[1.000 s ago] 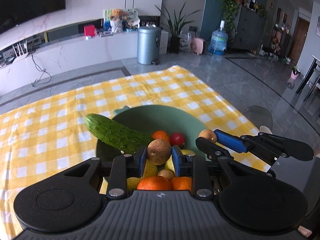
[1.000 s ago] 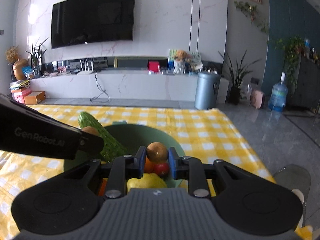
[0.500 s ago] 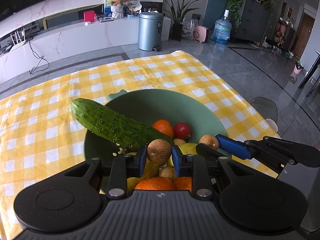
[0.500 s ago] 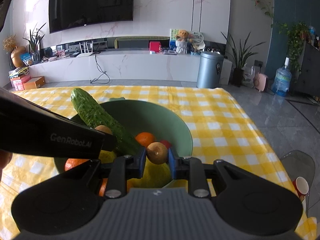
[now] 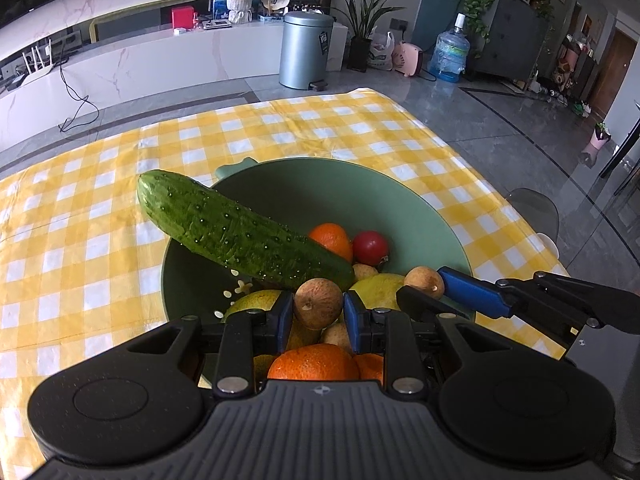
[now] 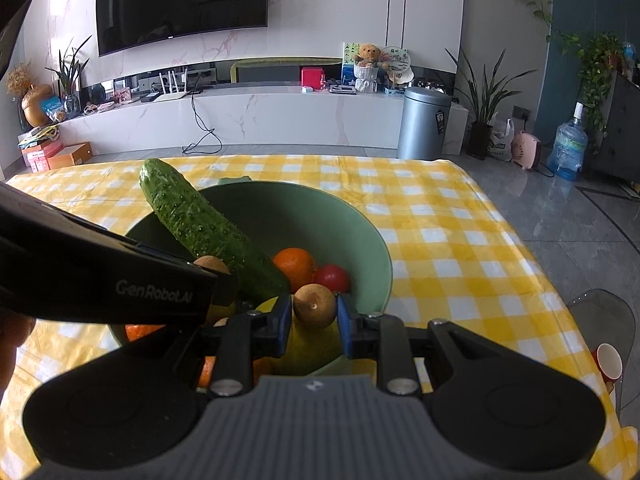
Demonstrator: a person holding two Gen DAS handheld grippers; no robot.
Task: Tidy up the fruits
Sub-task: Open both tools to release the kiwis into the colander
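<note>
Leaning cucumber (image 5: pixel 240 232) pointing up-left over bowl (image 5: pixel 400 200) rim, lower end among fruit

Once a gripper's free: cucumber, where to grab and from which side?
Grip the cucumber on its raised end, which juts over the green bowl's left rim, coming from above-left with fingers across its width. That end looks clear; the lower end is wedged among the orange and other fruit.

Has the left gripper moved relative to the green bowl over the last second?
Yes. In the left wrist view the left gripper, shut on a small brown fruit, has come down toward the green bowl; its far rim sat higher before.
</note>
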